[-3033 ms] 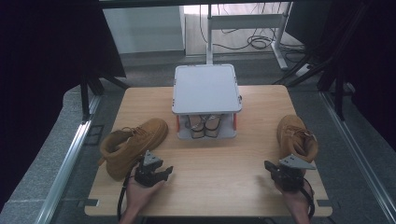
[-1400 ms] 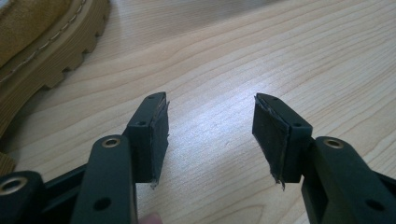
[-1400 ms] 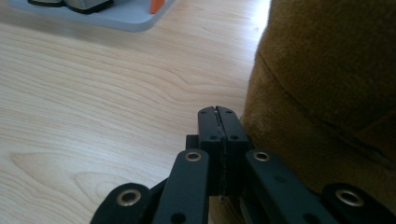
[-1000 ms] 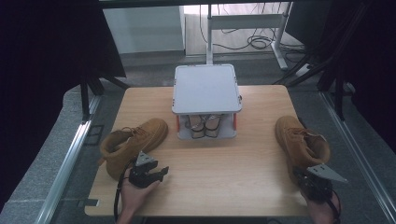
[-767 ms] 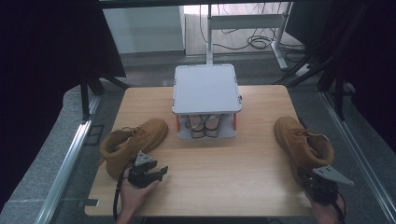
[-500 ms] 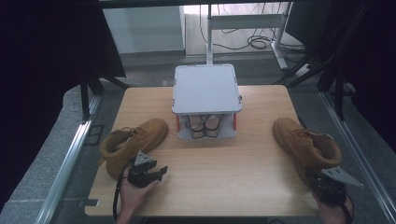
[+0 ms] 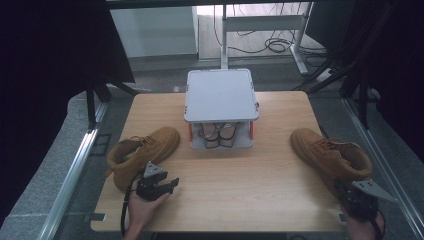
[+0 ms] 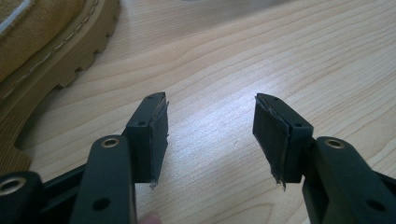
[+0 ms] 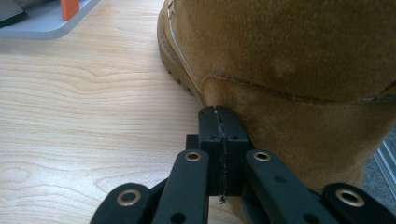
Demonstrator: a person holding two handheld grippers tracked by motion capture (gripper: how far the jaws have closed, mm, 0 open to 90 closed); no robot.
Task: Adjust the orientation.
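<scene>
Two tan suede boots lie on the wooden table point(image 7: 260, 180). The left boot point(image 7: 142, 152) rests at the left, and its ridged sole point(image 8: 46, 60) fills the upper left of the left gripper view. My left gripper point(image 7: 171, 184) point(image 8: 210, 126) sits low beside it, open, with bare wood between the pads. The right boot point(image 7: 330, 155) point(image 9: 289, 60) lies at the right edge, toe pointing far-left. My right gripper point(image 7: 348, 190) point(image 9: 218, 114) is shut with nothing between its jaws, its tips against the boot's heel.
A grey two-level rack point(image 7: 220, 95) stands at the table's far middle with a pair of shoes point(image 7: 218, 135) under its top plate; its base point(image 9: 42, 21) and an orange post point(image 9: 70, 7) show in the right gripper view. The table's right edge lies close behind the right boot.
My right gripper has shifted rightward toward the near right corner, and the right boot's heel has swung right with it so its toe points more to the left. The left gripper has stayed put.
</scene>
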